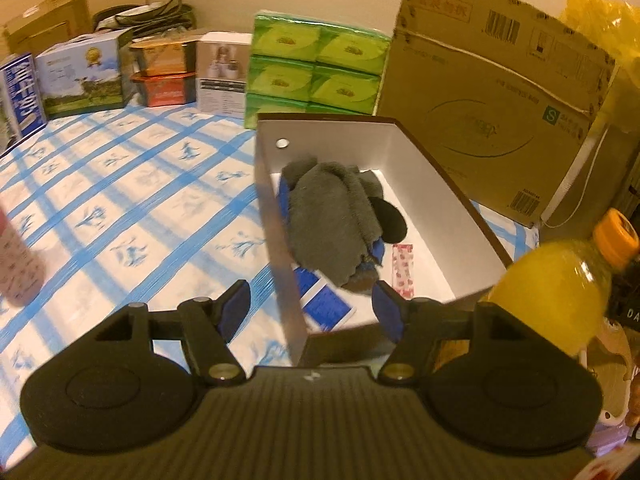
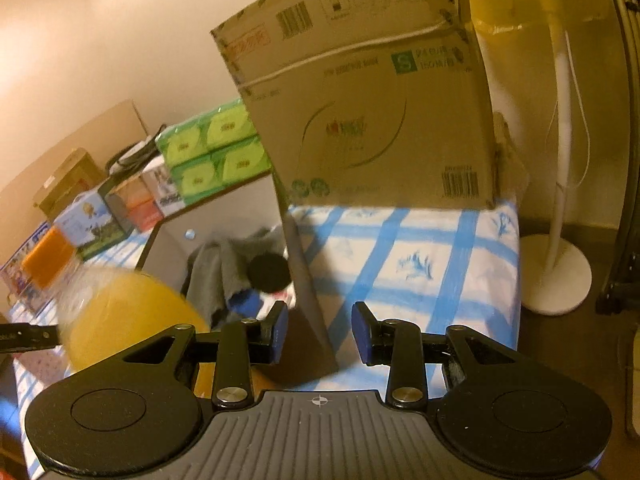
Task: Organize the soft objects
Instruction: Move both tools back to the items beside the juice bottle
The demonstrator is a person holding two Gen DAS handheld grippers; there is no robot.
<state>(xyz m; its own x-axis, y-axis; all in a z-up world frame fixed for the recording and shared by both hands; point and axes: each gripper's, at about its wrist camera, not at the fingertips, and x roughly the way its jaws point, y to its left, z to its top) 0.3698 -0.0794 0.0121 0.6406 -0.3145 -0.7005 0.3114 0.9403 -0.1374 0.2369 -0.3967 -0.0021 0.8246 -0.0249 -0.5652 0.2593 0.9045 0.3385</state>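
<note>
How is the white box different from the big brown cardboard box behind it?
The white box is open, with a grey cloth inside; the brown cardboard box is closed. The white box sits low, while the brown cardboard box stands taller. The white box is plain inside; the brown one carries barcodes and print. Both stand on the blue-checked cloth.

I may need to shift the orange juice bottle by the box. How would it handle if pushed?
The juice bottle looks nearly full, so probably heavy for its size. Its round, smooth sides suggest it could slip between pads, and roll if it tipped over.

Crumpled grey cloth [image 1: 332, 216] inside white box [image 1: 424, 184]
</note>
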